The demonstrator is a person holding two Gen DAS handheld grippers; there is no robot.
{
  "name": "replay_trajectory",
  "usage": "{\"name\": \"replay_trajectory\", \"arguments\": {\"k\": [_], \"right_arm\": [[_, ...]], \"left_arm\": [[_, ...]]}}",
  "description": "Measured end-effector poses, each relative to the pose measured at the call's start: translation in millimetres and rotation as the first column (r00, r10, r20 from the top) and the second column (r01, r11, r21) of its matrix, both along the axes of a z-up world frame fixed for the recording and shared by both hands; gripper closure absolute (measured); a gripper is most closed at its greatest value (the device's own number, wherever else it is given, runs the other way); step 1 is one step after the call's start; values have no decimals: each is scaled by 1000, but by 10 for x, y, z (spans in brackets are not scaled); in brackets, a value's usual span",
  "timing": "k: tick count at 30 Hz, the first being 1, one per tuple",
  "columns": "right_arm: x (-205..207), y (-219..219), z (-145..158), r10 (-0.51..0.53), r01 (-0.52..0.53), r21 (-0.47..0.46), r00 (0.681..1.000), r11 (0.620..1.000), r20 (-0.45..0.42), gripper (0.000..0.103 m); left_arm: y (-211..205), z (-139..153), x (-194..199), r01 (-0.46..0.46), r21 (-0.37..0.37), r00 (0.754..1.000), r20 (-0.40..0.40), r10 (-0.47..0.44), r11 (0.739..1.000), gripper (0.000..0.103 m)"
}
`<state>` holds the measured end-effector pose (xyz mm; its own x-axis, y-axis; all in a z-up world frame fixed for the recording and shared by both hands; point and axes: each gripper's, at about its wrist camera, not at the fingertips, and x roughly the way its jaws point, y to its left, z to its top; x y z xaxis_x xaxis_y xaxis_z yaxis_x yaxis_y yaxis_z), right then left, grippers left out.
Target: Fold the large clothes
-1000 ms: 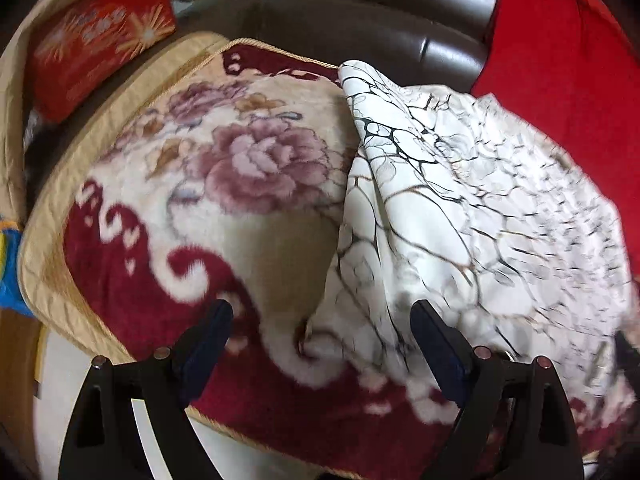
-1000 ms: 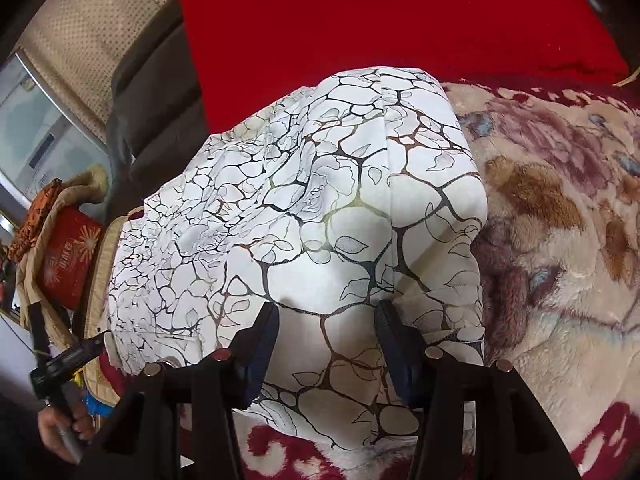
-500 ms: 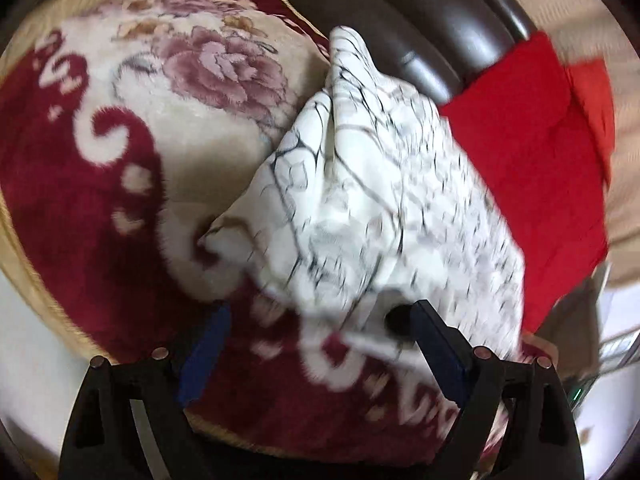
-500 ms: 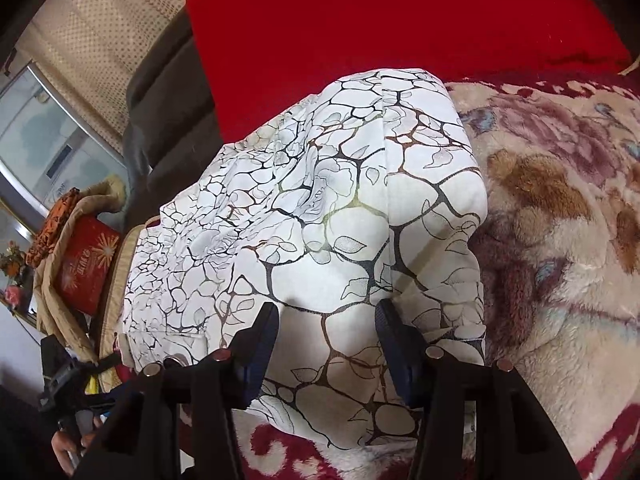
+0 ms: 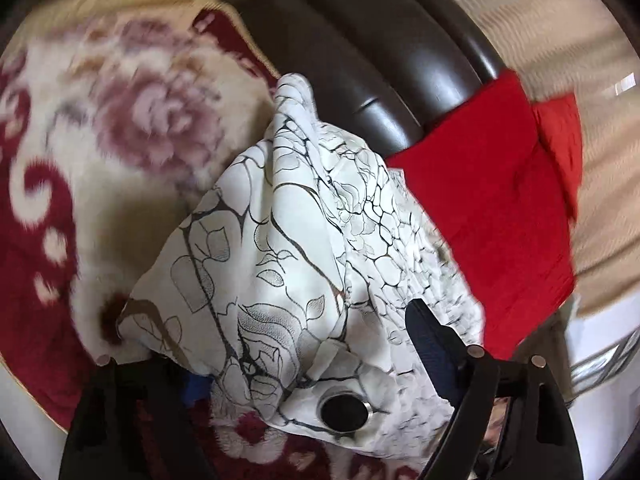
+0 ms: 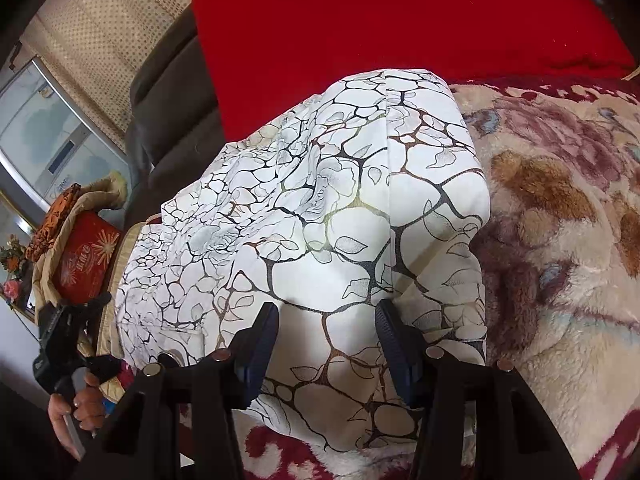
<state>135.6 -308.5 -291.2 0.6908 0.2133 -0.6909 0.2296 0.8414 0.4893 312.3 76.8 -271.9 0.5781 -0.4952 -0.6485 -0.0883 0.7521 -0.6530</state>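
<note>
Plush floral blanket (image 6: 560,240) covers the sofa seat you work on. Your left gripper (image 5: 304,356) has just been narrowing its wide jaws, with the white printed garment's (image 5: 304,248) button (image 5: 344,411) corner bunched between them; whether the pads press yet is unclear. Your right gripper (image 6: 326,340) stands half-wide over the garment's near edge, apparently not pinching. It lies mid-seat, near the red cushion (image 6: 400,20). Light, limp, probably slippery: take hems and corners.

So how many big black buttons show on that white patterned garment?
1: a black button near the lower edge of the white patterned garment, at the bottom of the left wrist view. Others may be hidden in the folds.
</note>
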Motion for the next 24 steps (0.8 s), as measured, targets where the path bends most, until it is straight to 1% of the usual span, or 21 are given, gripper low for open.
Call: {"name": "replay_trajectory", "arguments": {"k": [1,2,3,5,6,8,9,10,11,12,13,14,15,17,18,20,21,22,23,24], "right_arm": [[-3,-4,-3,-1,1,4,1000,1000,2,47],[-8,-9,-6,-2,2,9,1000,1000,4,47],[-10,-10,-6,-2,2,10,1000,1000,5,47],[-13,-12,-5,0,0,9,1000,1000,6,47],[-13,-16,-4,1,-1,9,1000,1000,7,47],[-18,-24,-4,1,-1,12,1000,1000,9,47],[-20,-30,-6,2,-2,15,1000,1000,11,47],[-24,-35,-4,2,-2,17,1000,1000,12,47],[-28,-40,-5,2,-2,20,1000,1000,13,47],[-33,-45,-6,1,-1,22,1000,1000,15,47],[-42,-45,-4,-1,0,24,1000,1000,17,47],[-48,-48,-4,-1,1,25,1000,1000,18,47],[-64,-42,-2,-2,2,25,1000,1000,20,47],[-73,-38,-3,-1,1,24,1000,1000,22,47],[-78,-36,-4,-1,1,24,1000,1000,23,47],[-80,-38,-5,-2,2,26,1000,1000,24,47],[-81,-42,-6,-3,2,28,1000,1000,25,47],[-78,-41,-8,-3,3,29,1000,1000,26,47],[-80,-46,-9,-3,2,32,1000,999,28,47],[-86,-50,-11,-3,2,35,1000,999,31,47]], "left_arm": [[-27,-12,31,8,24,1000,-14,-8,1000,16],[-34,-58,64,10,26,999,-39,-9,1000,16],[-22,-138,123,8,2,997,-82,-7,1000,16],[33,-305,244,0,-106,988,-155,-17,994,16],[73,-353,289,-27,-152,984,-177,0,988,16],[107,-338,296,-51,-199,985,-173,16,979,17],[97,-303,310,-45,-199,987,-158,13,979,17],[64,-259,317,-36,-170,989,-145,11,985,17],[9,-226,310,-25,-129,991,-132,8,991,24],[-47,-193,304,-15,-69,993,-119,6,997,38],[-93,-181,303,-7,-17,993,-114,5,1000,44],[-120,-180,303,-4,8,994,-110,5,1000,48],[-82,-208,304,-11,6,994,-109,11,1000,48],[-20,-278,326,-26,-26,992,-122,23,999,47],[4,-315,339,-37,-46,991,-133,31,998,39],[77,-349,308,-58,-96,989,-144,43,994,35],[64,-345,316,-58,-97,989,-144,44,994,35],[47,-322,321,-53,-81,989,-142,41,995,36],[15,-300,334,-48,-52,990,-138,41,997,45],[-18,-264,339,-38,-17,991,-129,36,999,56]]}}
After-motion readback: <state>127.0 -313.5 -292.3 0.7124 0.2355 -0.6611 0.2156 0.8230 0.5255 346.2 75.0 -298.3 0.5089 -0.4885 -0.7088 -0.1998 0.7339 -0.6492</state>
